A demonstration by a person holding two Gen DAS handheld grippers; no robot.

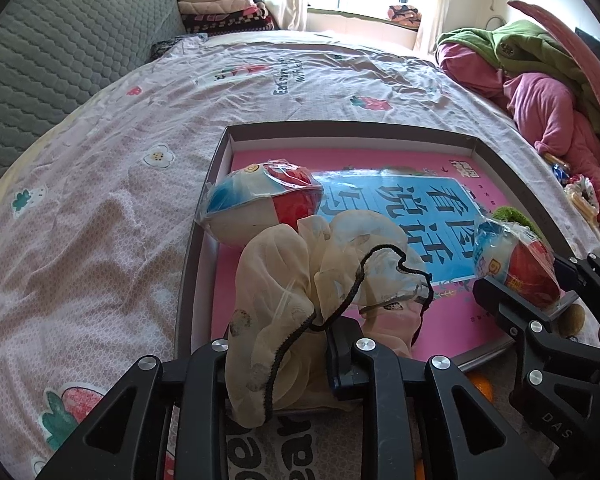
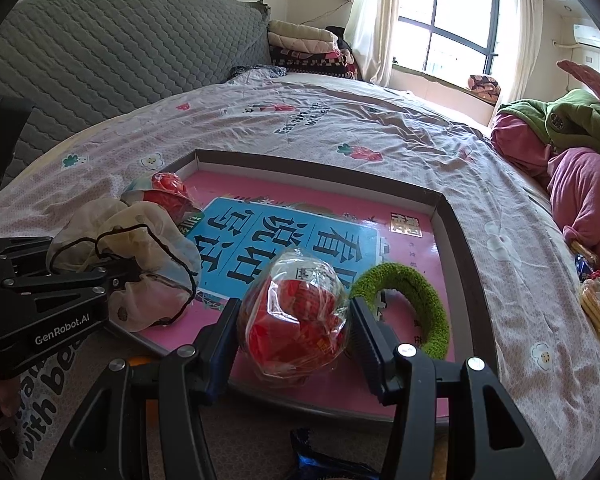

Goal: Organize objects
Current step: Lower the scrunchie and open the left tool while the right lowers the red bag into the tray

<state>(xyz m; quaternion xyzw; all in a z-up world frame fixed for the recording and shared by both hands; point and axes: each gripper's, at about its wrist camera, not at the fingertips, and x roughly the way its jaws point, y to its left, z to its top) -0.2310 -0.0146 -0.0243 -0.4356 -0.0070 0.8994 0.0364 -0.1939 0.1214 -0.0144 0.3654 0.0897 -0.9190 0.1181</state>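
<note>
**Two loads over the tray, both ready to set down**

I hold 2 tongs above the near end of the tray (image 2: 458, 240), which lies on the bed (image 1: 100, 208) with a pink and blue book (image 2: 300, 236) flat inside it.

My left tongs (image 1: 276, 356) are nearly closed, pinching a cream mesh bag (image 1: 300, 276) with a black drawstring (image 1: 364, 276). The bag bulges forward over the tray's near left part and droops onto the book. To place it well, I judge I should lower until the fabric rests fully inside the near wall, then open wide, because the cord could snag on a finger.

My right tongs (image 2: 292, 328) stand about half open, their pads pressing both sides of a ball wrapped in clear crinkled plastic (image 2: 296, 312), red with blue and white patches. It hangs over the tray's near right part, just beside a fuzzy green ring (image 2: 416, 292) lying on the book. I should set it down clear of the ring and let go gently, since a round thing may roll.

1 more wrapped ball (image 1: 260, 204) of the same kind already sits at the tray's left wall, touching the bag.
</note>
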